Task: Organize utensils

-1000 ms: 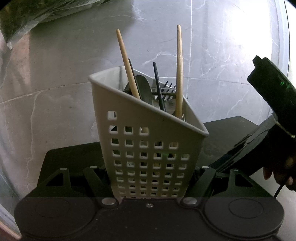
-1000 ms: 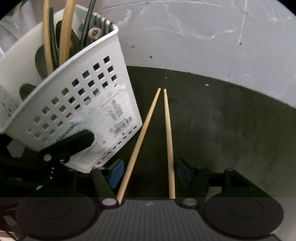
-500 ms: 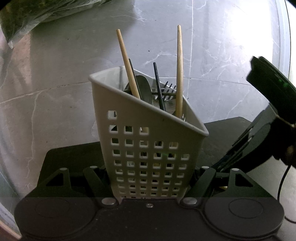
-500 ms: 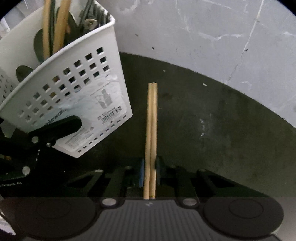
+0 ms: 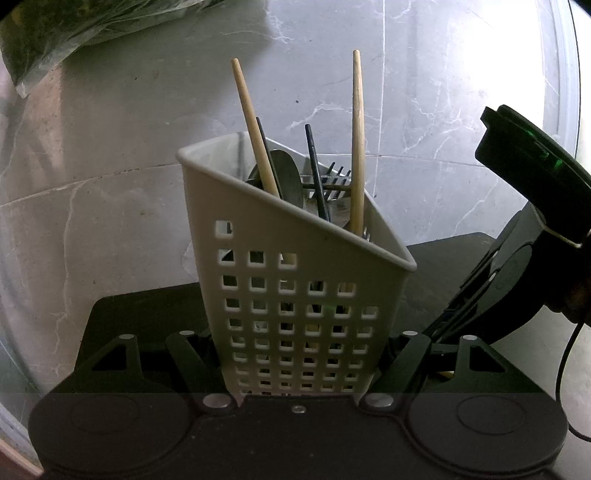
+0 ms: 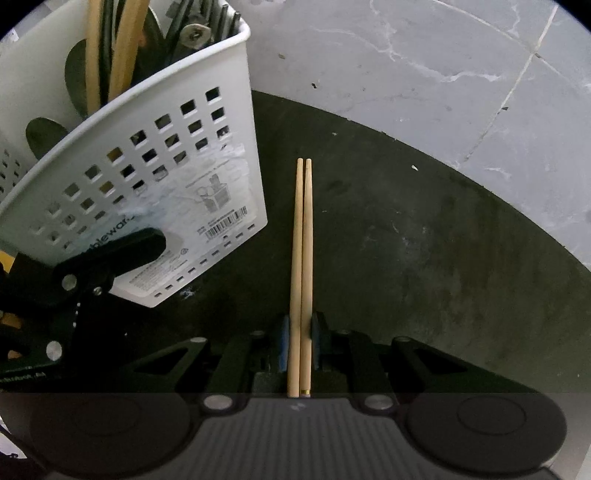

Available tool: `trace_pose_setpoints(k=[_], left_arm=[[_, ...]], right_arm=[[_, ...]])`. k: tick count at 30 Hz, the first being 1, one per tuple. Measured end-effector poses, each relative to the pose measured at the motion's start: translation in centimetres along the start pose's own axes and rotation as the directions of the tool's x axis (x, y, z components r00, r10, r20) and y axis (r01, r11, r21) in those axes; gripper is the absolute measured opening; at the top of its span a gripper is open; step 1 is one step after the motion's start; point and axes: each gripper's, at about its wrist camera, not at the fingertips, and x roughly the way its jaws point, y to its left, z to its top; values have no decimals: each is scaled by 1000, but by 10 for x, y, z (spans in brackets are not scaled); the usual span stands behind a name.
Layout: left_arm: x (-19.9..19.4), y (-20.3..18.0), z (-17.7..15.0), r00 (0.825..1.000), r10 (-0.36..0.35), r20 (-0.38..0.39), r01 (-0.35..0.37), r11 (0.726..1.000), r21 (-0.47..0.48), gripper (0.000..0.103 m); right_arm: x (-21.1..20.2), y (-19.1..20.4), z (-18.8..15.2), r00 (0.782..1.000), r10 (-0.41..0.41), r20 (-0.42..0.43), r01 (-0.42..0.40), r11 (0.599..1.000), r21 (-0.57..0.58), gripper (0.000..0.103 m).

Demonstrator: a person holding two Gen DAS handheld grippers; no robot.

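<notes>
My right gripper (image 6: 300,334) clamps a pair of pale wooden chopsticks (image 6: 302,236) side by side, tips over the black mat (image 6: 424,240). My left gripper (image 5: 300,356) is clamped on the base of the white perforated plastic utensil caddy (image 5: 295,280), holding it tilted just left of the pair. Inside it stand two more chopsticks, dark-handled cutlery and a fork. To do this well, I judge, lift the pair clear of the rim, then lower it tips-first into open space among the handles while the caddy is held steady. Grey marble-patterned floor (image 6: 424,74) surrounds the mat; a green plastic bag (image 5: 74,26) lies beyond.

left claw (image 5: 299,354) clamped, right claw (image 6: 300,328) pinched, angled steeply down
</notes>
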Motion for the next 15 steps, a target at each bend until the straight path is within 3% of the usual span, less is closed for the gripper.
trace_pose_setpoints(k=[15], left_arm=[[0, 1, 0, 1000, 1, 0, -1, 1000, 0, 76]], right_arm=[[-6, -14, -12, 998, 28, 47, -31, 998, 55, 12]])
